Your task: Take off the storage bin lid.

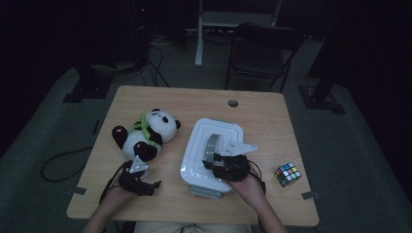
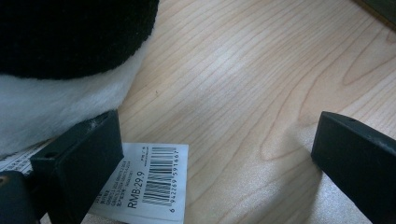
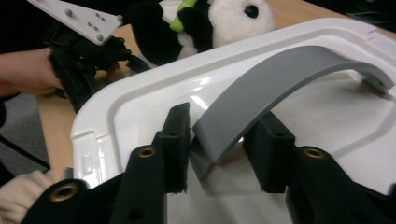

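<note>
A panda plush (image 1: pixel 148 133) lies on the left half of the wooden table (image 1: pixel 272 121). My left gripper (image 1: pixel 143 177) sits at its near end, open, with bare wood between its jaws (image 2: pixel 215 158). The panda's black and white fur (image 2: pixel 60 46) and a barcode price tag (image 2: pixel 149 182) lie by one jaw. A white box lid (image 1: pixel 199 160) with an arched grey handle (image 1: pixel 212 145) rests at mid-table. My right gripper (image 1: pixel 216 162) has its jaws on both edges of the handle (image 3: pixel 280 79) at its near end (image 3: pixel 223 140). Farther off in the right gripper view are the panda (image 3: pixel 224 18) and the left gripper (image 3: pixel 88 51).
A Rubik's cube (image 1: pixel 287 174) stands near the table's right front corner. A cable hole (image 1: pixel 233 103) sits by the far edge. A dark chair (image 1: pixel 262 48) and stand bases are on the floor beyond the table.
</note>
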The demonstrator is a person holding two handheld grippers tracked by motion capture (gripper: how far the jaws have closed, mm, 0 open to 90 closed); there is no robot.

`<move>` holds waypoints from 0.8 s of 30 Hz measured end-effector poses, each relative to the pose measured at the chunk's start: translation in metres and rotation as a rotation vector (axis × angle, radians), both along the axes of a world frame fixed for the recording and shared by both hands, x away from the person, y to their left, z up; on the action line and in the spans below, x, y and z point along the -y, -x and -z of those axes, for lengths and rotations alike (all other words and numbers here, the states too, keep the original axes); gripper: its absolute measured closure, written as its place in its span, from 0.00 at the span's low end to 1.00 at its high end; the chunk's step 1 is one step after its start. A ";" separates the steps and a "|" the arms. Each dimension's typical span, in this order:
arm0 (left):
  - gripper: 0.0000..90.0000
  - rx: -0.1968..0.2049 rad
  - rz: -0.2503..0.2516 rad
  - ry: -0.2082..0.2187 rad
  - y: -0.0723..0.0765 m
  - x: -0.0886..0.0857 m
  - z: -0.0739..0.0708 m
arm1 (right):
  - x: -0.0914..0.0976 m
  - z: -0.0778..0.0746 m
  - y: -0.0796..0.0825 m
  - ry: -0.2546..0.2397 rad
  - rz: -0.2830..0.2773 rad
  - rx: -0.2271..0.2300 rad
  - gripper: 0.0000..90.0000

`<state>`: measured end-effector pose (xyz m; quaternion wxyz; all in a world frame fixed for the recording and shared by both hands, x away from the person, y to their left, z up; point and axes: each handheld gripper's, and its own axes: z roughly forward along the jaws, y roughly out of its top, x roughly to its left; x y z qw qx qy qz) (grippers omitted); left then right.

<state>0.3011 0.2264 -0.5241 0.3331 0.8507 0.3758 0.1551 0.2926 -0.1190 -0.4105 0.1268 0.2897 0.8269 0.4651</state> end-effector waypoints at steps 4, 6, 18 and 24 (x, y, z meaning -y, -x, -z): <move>0.03 0.000 0.000 0.001 0.000 0.000 0.000 | 0.000 0.000 0.000 -0.007 0.005 -0.005 0.70; 0.03 0.001 -0.001 0.001 0.000 0.000 0.000 | -0.001 0.000 0.000 -0.004 0.004 -0.003 0.70; 0.03 -0.001 -0.001 0.002 0.000 0.000 0.000 | -0.001 -0.008 0.002 -0.017 -0.001 -0.024 0.75; 0.03 0.000 0.000 0.001 0.000 0.000 0.000 | 0.001 -0.014 0.006 -0.025 -0.015 -0.022 0.75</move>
